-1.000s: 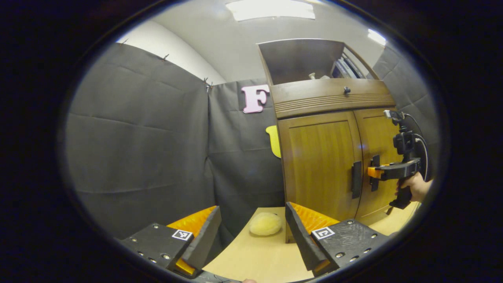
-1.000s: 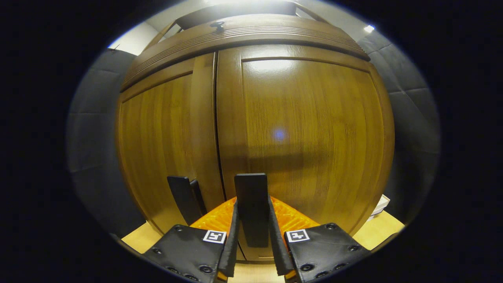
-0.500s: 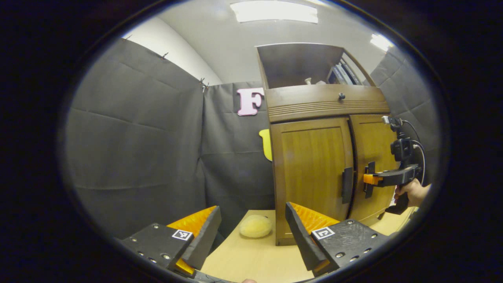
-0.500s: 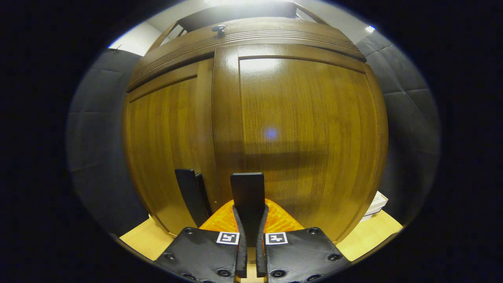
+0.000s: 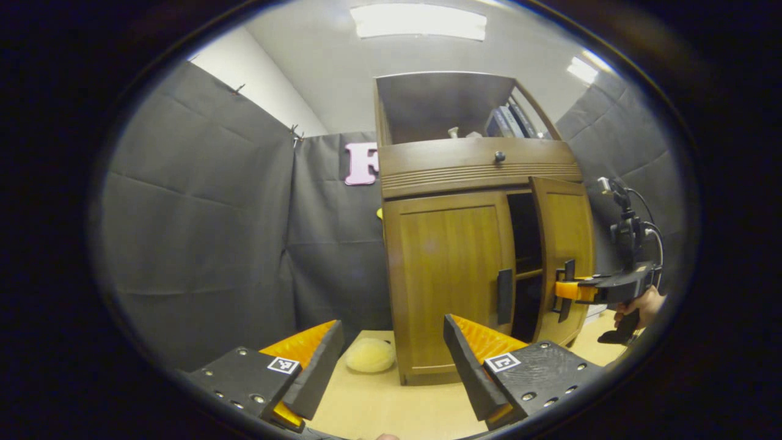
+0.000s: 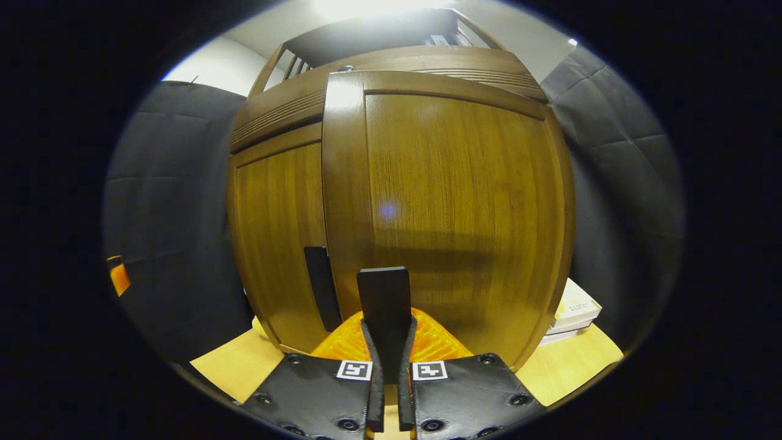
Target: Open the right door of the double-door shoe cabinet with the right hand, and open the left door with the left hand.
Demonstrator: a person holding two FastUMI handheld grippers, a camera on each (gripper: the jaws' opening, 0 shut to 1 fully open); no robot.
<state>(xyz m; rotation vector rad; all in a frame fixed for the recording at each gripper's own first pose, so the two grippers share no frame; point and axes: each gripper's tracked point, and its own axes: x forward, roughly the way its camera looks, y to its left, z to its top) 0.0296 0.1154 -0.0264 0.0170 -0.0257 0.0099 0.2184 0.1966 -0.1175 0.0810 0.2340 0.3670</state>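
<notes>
The cabinet (image 5: 452,275) stands upright on the table (image 5: 391,403), against the booth's cloth wall. Its right door (image 5: 565,256) hangs partly open, its free edge swung out from the front, with a dark gap between it and the left door (image 5: 449,281), which sits flush and shut. Both doors are taller than wide, and each carries a dark handle with its long axis vertical: the left handle (image 5: 504,296) by the gap, the right handle (image 6: 383,305) on the free edge of the open door.

The left gripper view takes in the whole cabinet from a distance: the gap, a shelf edge inside it, the open top shelf with books (image 5: 506,122), a knob (image 5: 500,156) on the band above the doors, and a pale round puff (image 5: 369,355) on the table beside the cabinet's left foot. It also shows the right gripper (image 5: 565,290) at the right handle, held by a hand (image 5: 641,302). The right gripper view sits close against the right door; its fingers (image 6: 374,391) are nearly together, pinching the handle between them. A stack of books (image 6: 574,308) lies on the table past the door's right edge.

The left gripper (image 5: 391,366) has wide jaws holding nothing, well apart from the cabinet.

Half a second ago the right door was only cracked; one second ago it was shut and the right jaws were wider around the handle.
</notes>
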